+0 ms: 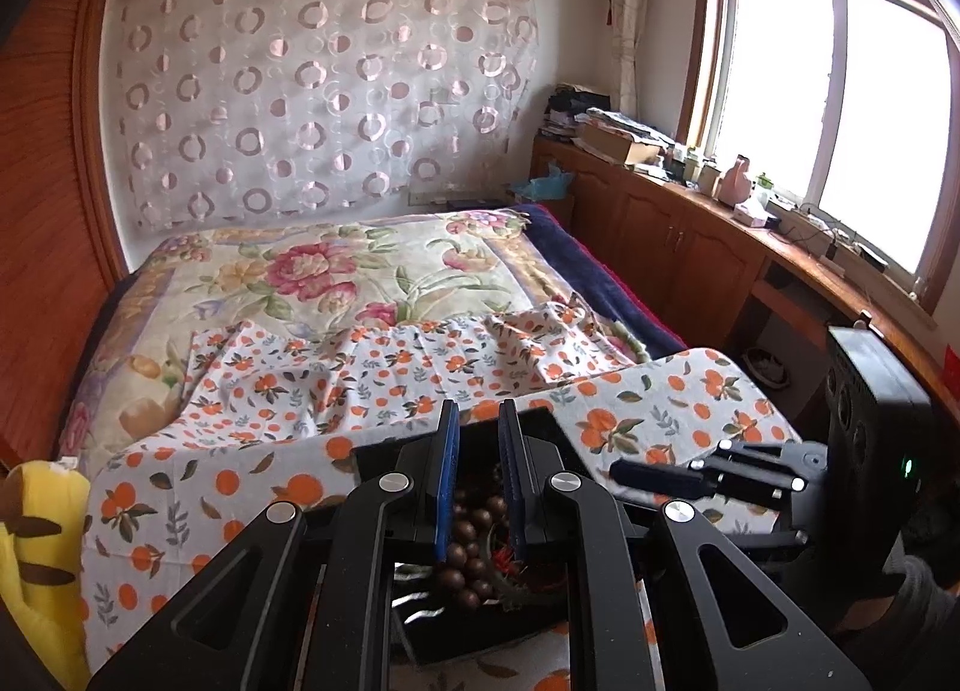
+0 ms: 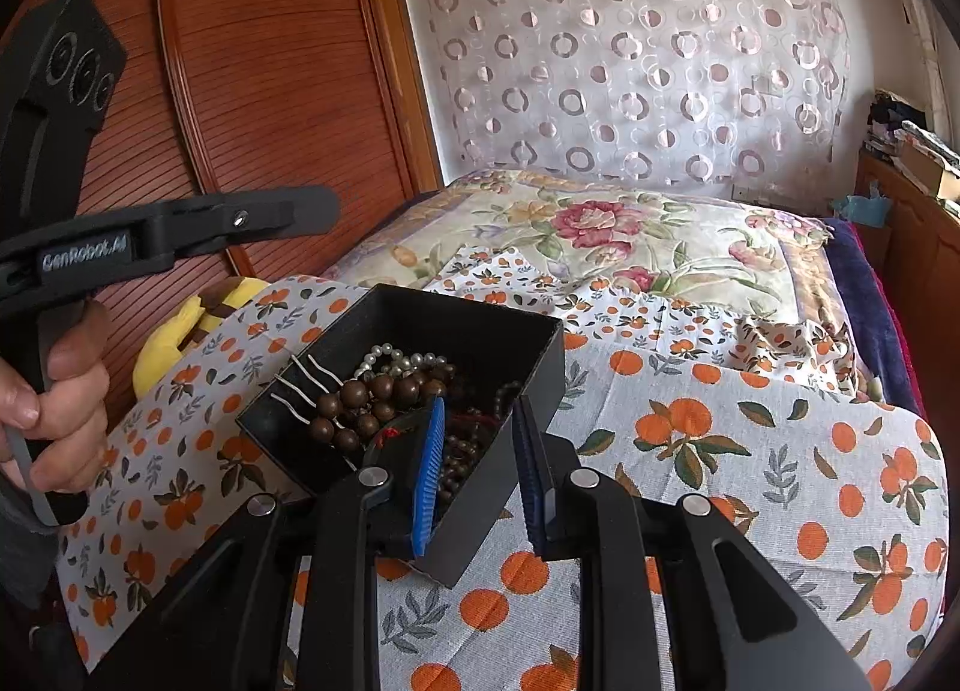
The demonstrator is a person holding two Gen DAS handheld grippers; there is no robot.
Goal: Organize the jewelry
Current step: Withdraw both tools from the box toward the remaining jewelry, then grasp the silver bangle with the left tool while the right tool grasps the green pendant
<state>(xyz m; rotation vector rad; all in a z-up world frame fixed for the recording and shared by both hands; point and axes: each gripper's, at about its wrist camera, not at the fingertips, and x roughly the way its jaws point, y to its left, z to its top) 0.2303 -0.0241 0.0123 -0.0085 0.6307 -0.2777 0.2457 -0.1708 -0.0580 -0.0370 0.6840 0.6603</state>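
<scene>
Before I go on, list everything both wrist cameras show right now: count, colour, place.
black box: one, black, open-topped, on the orange-print cloth, tilted in the right wrist view
wooden beads: one heap of strands, dark brown, inside the box
pearl strand: one, white, in the box behind the wooden beads
hairpins: about three, silvery, wavy, in the box's left part
orange-print cloth: one, white with oranges, spread over the bed
floral blanket: one, cream with pink flowers, under the cloth
plush toy: one, yellow and brown, at the bed's left edge
left gripper: black, blue pads, narrow gap, above the box
right gripper: black, blue pads astride the box's near wall, gap visible
hand: one, gripping the left gripper's handle
</scene>
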